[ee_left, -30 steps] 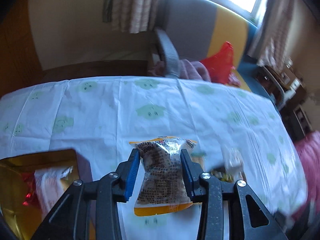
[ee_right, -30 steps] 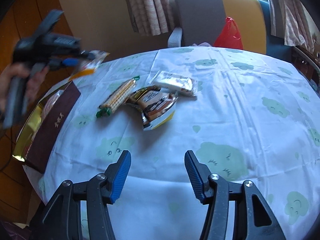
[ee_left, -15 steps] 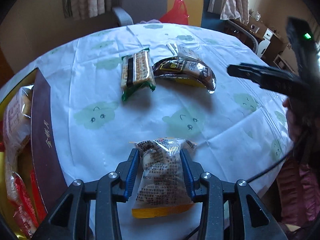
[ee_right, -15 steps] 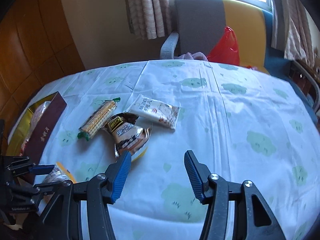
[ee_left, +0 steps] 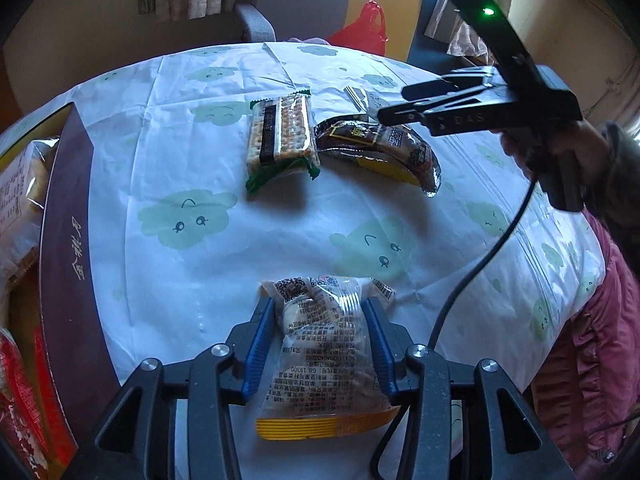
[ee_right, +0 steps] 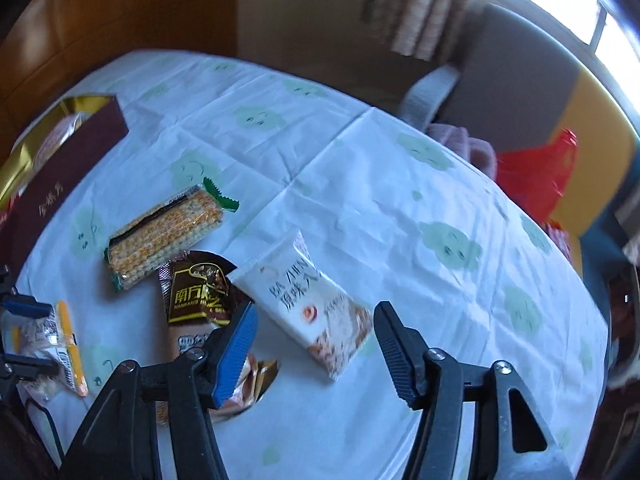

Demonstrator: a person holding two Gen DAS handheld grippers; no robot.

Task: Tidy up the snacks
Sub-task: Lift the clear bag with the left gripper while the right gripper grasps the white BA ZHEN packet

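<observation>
My left gripper (ee_left: 320,316) is shut on a clear snack packet with an orange edge (ee_left: 328,344), held above the table's near edge; it also shows in the right wrist view (ee_right: 52,340). My right gripper (ee_right: 314,330) is open and empty, low over a white snack packet (ee_right: 312,304). Beside it lie a brown packet (ee_right: 198,296) and a green-ended cracker pack (ee_right: 168,236). In the left wrist view the cracker pack (ee_left: 280,136) and brown packet (ee_left: 380,148) lie mid-table, with the right gripper (ee_left: 396,112) above them.
A dark maroon box with a gold lining (ee_left: 68,240) stands at the table's left edge and holds several packets; it also shows in the right wrist view (ee_right: 60,160). A grey and yellow chair (ee_right: 520,92) with a red bag (ee_right: 536,176) stands behind the table.
My right gripper has moved forward and down over the white packet. My left gripper, holding its packet, swung from facing the far side towards the table and holds steady.
</observation>
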